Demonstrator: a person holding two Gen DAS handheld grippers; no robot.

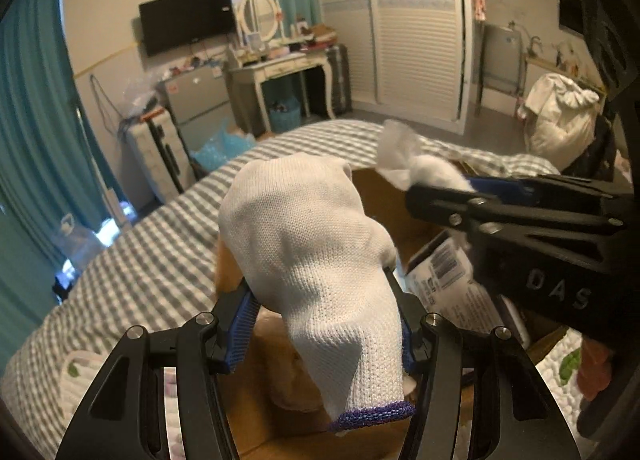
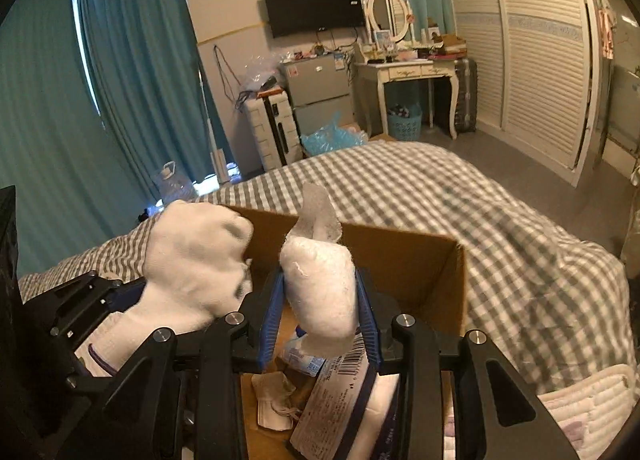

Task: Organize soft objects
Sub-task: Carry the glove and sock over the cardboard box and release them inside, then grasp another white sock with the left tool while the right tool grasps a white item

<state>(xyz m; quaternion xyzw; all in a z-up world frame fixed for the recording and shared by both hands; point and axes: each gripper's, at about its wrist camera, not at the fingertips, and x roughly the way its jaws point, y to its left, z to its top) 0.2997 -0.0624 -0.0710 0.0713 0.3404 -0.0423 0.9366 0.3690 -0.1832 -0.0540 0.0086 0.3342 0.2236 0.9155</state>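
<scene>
My left gripper (image 1: 326,334) is shut on a white knit glove (image 1: 312,256) with a purple cuff and holds it above an open cardboard box (image 1: 380,196). The glove also shows at the left of the right wrist view (image 2: 196,260). My right gripper (image 2: 320,312) is shut on a white cotton wad in clear plastic (image 2: 320,284) and holds it over the box (image 2: 404,256). The right gripper also shows at the right of the left wrist view (image 1: 452,184), with the wad (image 1: 424,170) at its tips.
The box sits on a bed with a grey checked cover (image 2: 460,196). Inside it lie a barcoded packet (image 2: 336,392), a blue-printed pack (image 2: 300,356) and a small white cloth bundle (image 2: 276,404). A white quilted pad (image 2: 584,400) lies to the right.
</scene>
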